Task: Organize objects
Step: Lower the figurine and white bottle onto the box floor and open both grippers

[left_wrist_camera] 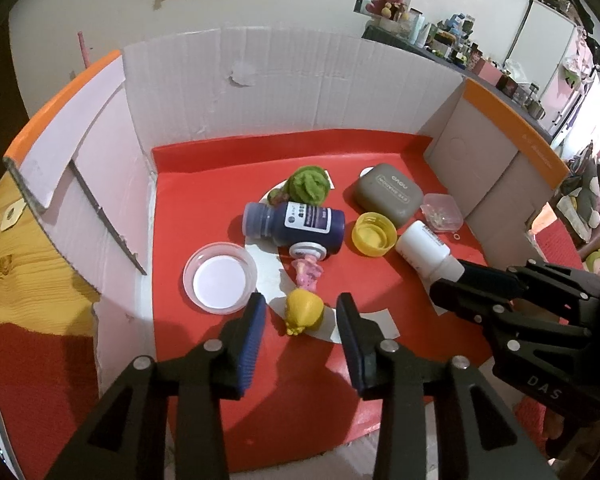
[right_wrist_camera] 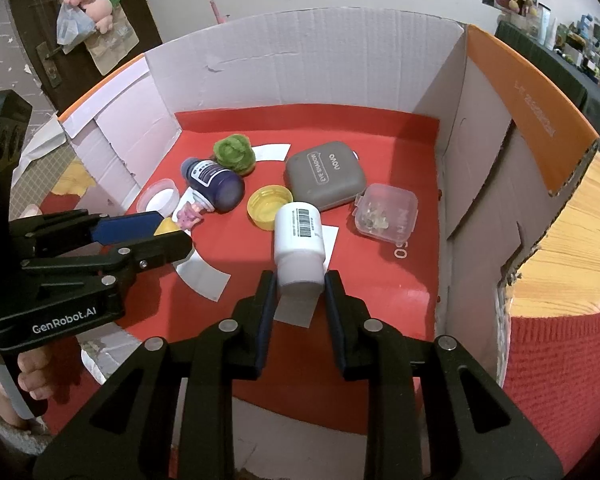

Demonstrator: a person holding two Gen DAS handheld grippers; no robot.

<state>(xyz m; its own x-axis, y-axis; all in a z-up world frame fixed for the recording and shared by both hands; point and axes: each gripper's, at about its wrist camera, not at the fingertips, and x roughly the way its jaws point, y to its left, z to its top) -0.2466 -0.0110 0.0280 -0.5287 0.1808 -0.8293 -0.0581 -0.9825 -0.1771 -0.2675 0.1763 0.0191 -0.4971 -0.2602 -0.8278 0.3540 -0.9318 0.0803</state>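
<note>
A small yellow toy (left_wrist_camera: 302, 312) rests on a white paper strip on the red mat (left_wrist_camera: 204, 168), between the blue pads of my left gripper (left_wrist_camera: 300, 308). That gripper is open, with a gap on each side of the toy. In the right wrist view the left gripper (right_wrist_camera: 173, 229) again straddles the yellow toy (right_wrist_camera: 164, 226). A white bottle (right_wrist_camera: 298, 236) lies on its side with its cap end toward me. My right gripper (right_wrist_camera: 299, 286) is shut on that cap end. The left wrist view shows the right gripper (left_wrist_camera: 450, 286) holding the white bottle (left_wrist_camera: 422, 250).
Inside the cardboard box (left_wrist_camera: 284, 80) lie a dark blue bottle (left_wrist_camera: 296, 222), a green fuzzy ball (left_wrist_camera: 308, 184), a pink figure (left_wrist_camera: 306, 274), a clear round dish (left_wrist_camera: 219, 278), a yellow cap (left_wrist_camera: 374, 234), a grey eye-shadow case (left_wrist_camera: 388, 194) and a small clear box (left_wrist_camera: 442, 212).
</note>
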